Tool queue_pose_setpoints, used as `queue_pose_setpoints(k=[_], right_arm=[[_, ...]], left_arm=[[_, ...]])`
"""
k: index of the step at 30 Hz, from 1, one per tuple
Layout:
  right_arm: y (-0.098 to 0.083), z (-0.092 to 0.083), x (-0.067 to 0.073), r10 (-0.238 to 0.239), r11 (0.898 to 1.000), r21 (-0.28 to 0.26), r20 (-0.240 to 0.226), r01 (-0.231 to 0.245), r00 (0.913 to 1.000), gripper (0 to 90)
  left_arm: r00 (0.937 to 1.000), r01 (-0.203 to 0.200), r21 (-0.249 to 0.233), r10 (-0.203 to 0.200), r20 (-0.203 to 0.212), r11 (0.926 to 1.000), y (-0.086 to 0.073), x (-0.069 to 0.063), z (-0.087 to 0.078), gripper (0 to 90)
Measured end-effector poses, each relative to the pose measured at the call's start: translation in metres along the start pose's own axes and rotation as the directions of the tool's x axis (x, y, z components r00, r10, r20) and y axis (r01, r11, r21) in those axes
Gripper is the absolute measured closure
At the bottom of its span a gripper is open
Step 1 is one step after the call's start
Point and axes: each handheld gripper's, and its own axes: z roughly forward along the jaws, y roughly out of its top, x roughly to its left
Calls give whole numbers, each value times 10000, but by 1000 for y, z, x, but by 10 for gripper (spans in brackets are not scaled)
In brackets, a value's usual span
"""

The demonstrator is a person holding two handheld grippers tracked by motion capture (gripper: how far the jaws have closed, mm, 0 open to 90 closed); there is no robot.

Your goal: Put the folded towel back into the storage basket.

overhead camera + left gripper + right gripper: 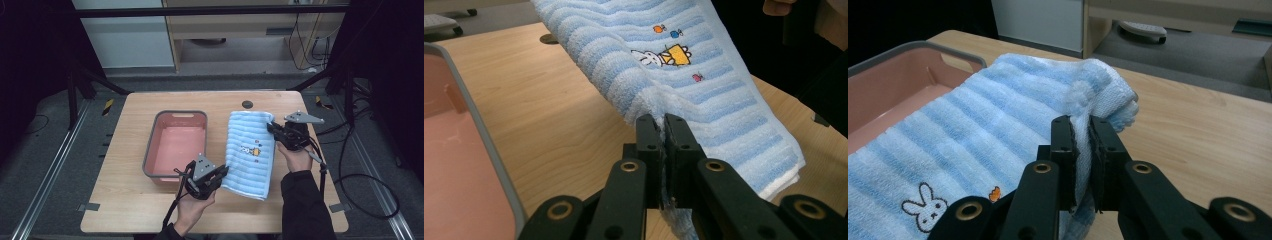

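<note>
worktop [130, 200]: I am holding the blue towel [250, 155] just right of the pink tub [176, 145] | towel's long axis is running near-to-far between my hands | left tool [220, 172] is clamping the near corner | right tool [274, 128] is clamping the far corner, both raised

You get an evenly lit tabletop [135, 200] under soft overhead light against dark surroundings, with faint shadows and no glare, while the high view is slightly soft and both gripper views blur toward the background.
</note>
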Motion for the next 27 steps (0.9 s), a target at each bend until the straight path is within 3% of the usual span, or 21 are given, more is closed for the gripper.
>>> queue_pose_setpoints(k=[17, 27], right_arm=[[31, -2, 16, -253, 9987, -434, -21, 252, 9997, 824], [51, 3, 31, -517, 9970, -586, -109, 510, 9986, 825]], left_arm=[[9998, -134, -482, 126, -166, 9987, 17, 8, -20, 859], [9992, -89, -759, 59, -390, 9971, 21, 21, -35, 860]])
